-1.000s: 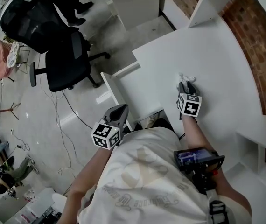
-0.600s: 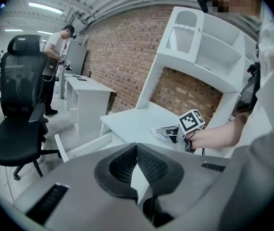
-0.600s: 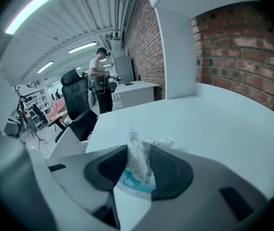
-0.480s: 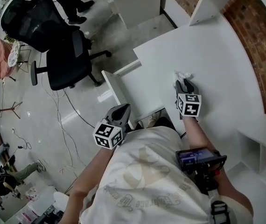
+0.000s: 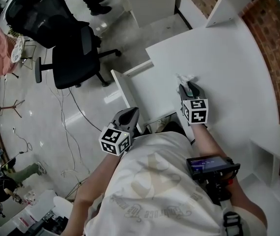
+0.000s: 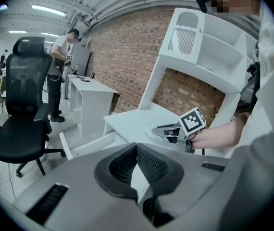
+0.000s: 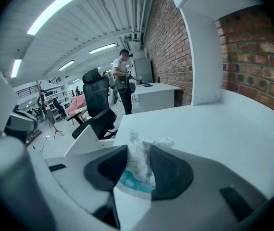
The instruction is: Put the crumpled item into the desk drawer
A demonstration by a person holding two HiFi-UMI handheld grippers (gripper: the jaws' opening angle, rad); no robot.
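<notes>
Right gripper [image 5: 186, 87], clamped on the crumpled item [image 5: 183, 77], had shifted toward the desk drawer [image 5: 129, 73]; left gripper [image 5: 127, 116] sat closed beside it.

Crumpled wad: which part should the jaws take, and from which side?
Its bulky middle, from the person's side, slanting down, as the right gripper does. The crumpled wad looks soft and lumpy with no handle, so squeezing the thickest part likely holds best.

The head view looks steeply down from above the person onto the white desk [image 5: 238, 58]. Both gripper views sit low, close behind their jaws — the left faces right across the drawer [image 6: 91, 143], the right faces far along the desk; all share the far black chair [image 7: 98, 112].
</notes>
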